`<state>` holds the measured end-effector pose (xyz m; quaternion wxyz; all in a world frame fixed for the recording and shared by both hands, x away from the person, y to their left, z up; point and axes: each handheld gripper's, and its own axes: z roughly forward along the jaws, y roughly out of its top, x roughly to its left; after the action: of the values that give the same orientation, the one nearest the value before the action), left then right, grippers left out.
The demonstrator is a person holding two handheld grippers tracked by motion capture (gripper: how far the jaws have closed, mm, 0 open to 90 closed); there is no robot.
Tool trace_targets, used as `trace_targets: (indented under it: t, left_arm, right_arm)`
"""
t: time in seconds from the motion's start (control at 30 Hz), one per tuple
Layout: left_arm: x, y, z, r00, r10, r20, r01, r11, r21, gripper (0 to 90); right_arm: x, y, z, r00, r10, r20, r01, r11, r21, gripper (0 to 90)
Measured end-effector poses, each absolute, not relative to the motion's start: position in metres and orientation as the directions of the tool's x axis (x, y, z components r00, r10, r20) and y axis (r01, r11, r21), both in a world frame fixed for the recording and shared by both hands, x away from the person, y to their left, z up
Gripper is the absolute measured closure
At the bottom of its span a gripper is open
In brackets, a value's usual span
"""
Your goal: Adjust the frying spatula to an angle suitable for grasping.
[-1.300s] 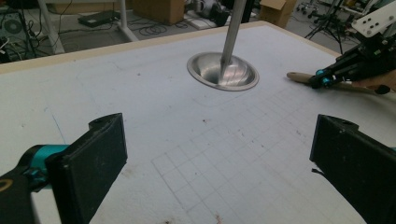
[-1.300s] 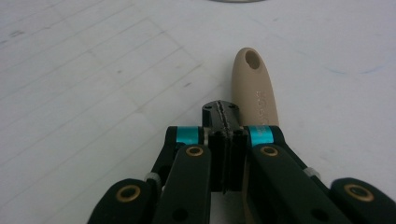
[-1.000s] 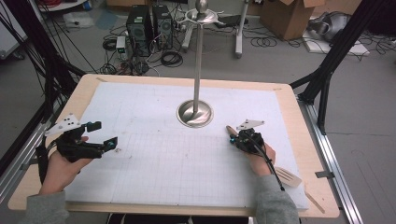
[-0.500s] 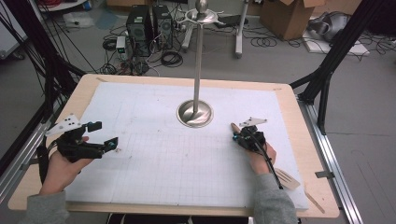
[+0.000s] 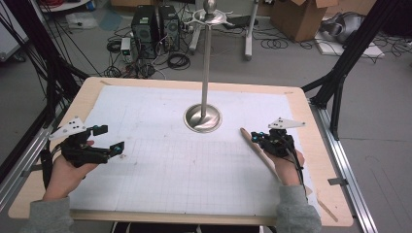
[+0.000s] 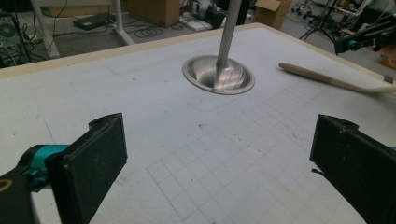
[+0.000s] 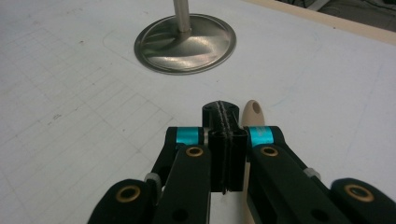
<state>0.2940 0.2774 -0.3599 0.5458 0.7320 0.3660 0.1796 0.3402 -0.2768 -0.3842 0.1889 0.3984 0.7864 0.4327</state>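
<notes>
We see the right claw pressed together around the handle of a wooden spatula, lifting it off the worktop to the right of the metal stand, whose pole rises from a round base. The spatula's tip points toward that base. Well to the left of the stand, our left claw is spread wide, holding nothing.
</notes>
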Motion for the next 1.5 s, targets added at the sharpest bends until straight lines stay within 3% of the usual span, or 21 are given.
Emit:
trace_targets:
  t: [0.17,0.3,0.5,0.93,1.13,1.5]
  left_arm:
    - [0.296,0.279,-0.358,0.67,0.729,-0.142,0.336,-0.128,0.933,4.4]
    - [0.296,0.279,-0.357,0.67,0.728,-0.145,0.335,-0.123,0.934,4.4]
    - [0.296,0.279,-0.357,0.67,0.728,-0.143,0.334,-0.123,0.935,4.4]
    - [0.297,0.278,-0.356,0.672,0.727,-0.144,0.333,-0.122,0.935,4.4]
    - [0.3,0.278,-0.357,0.674,0.725,-0.144,0.334,-0.125,0.934,4.4]
    - [0.294,0.283,-0.357,0.664,0.734,-0.145,0.335,-0.119,0.934,4.4]
  right_arm:
    - [0.331,-0.287,-0.376,-0.634,0.773,0.041,0.447,0.322,0.834,89.6]
    - [0.325,-0.295,-0.374,-0.639,0.768,0.041,0.444,0.324,0.836,81.6]
    - [0.321,-0.305,-0.375,-0.642,0.767,0.025,0.433,0.336,0.837,62.7]
    - [0.311,-0.335,-0.373,-0.614,0.784,0.098,0.442,0.238,0.865,20.7]
    - [0.307,-0.348,-0.374,-0.604,0.791,0.099,0.42,0.21,0.883,17.2]
    - [0.313,-0.347,-0.387,-0.597,0.793,0.118,0.468,0.226,0.854,15.2]
